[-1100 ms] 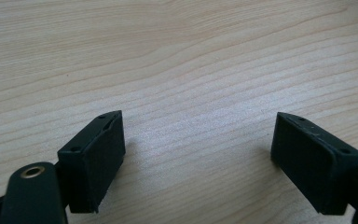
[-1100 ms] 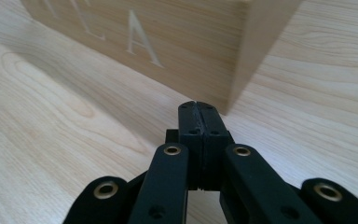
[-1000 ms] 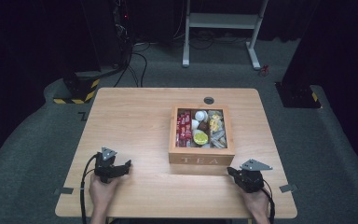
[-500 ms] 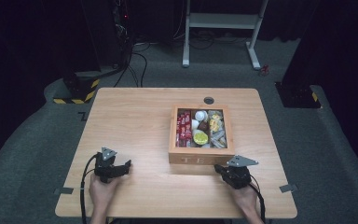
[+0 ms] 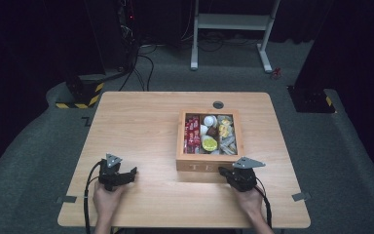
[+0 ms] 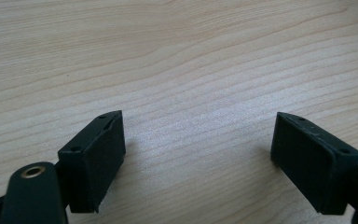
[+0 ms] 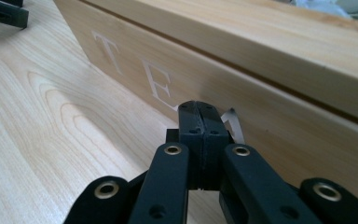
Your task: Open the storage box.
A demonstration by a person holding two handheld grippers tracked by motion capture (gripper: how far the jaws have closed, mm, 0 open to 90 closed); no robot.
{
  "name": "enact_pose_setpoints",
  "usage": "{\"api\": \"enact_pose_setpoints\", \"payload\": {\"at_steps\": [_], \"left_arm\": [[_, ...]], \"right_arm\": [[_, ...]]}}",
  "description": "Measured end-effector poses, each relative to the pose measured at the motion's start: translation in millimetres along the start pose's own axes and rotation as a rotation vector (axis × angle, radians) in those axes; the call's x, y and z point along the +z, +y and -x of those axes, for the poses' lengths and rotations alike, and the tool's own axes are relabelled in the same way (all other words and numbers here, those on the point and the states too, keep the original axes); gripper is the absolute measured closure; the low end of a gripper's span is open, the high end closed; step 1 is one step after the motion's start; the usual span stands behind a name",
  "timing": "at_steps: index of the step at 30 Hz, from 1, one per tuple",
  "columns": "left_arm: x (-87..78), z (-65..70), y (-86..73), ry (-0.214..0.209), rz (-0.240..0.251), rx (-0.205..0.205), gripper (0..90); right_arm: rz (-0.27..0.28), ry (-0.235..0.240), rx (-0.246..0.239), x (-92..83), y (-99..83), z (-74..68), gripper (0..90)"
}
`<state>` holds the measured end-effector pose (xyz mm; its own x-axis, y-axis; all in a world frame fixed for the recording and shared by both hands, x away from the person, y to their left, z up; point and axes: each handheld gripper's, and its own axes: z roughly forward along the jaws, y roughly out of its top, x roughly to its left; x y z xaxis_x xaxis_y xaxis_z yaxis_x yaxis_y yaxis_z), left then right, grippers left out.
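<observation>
Compared with a second ago: right gripper [image 5: 230,173] shifted leftward along the near table edge, from beyond the box's right corner to a spot just before its front wall. Left gripper [image 5: 126,174] unchanged in place, near the front-left of the table.

Right gripper's jaws pressed fully together, nothing between them, tips close to the lettered front face in the right gripper view [image 7: 200,122]; contact not determinable. Left gripper's jaws spread wide over bare wood [image 6: 198,140], holding nothing.

Open-topped square light wooden box with white "TEA" lettering [image 5: 208,164] located right of the table's centre, upright, opening upward, lettered face toward the person. No marked long axis; inner compartments running front to back, filled with red sachets [image 5: 192,132] and mixed small packets.

Surface: pale wood-grain rectangular table [image 5: 136,126]. Surroundings: grey carpeted floor [image 5: 39,141], dark room, white metal stand [image 5: 229,22] behind.
</observation>
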<state>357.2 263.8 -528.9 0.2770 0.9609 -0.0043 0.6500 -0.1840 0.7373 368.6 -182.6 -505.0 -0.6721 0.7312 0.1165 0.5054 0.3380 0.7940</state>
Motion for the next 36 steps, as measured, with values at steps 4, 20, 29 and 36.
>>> {"api": "enact_pose_setpoints", "payload": {"at_steps": [4,20,29,36], "left_arm": [[0.0,0.0,0.0,0.000,0.000,0.000,17.9],[0.0,0.0,0.0,0.000,0.000,0.000,17.9],[0.0,0.0,0.0,0.000,0.000,-0.001,18.0],[0.0,0.0,0.0,0.001,0.000,-0.001,18.0]], "right_arm": [[0.005,0.002,-0.001,0.2,1.9,-1.6,90.0],[0.082,0.007,0.036,-11.3,12.4,-7.0,90.0],[0.090,-0.007,0.035,-12.6,14.0,-7.1,90.0],[0.108,-0.041,0.031,-18.8,16.2,-4.1,90.0]]}}
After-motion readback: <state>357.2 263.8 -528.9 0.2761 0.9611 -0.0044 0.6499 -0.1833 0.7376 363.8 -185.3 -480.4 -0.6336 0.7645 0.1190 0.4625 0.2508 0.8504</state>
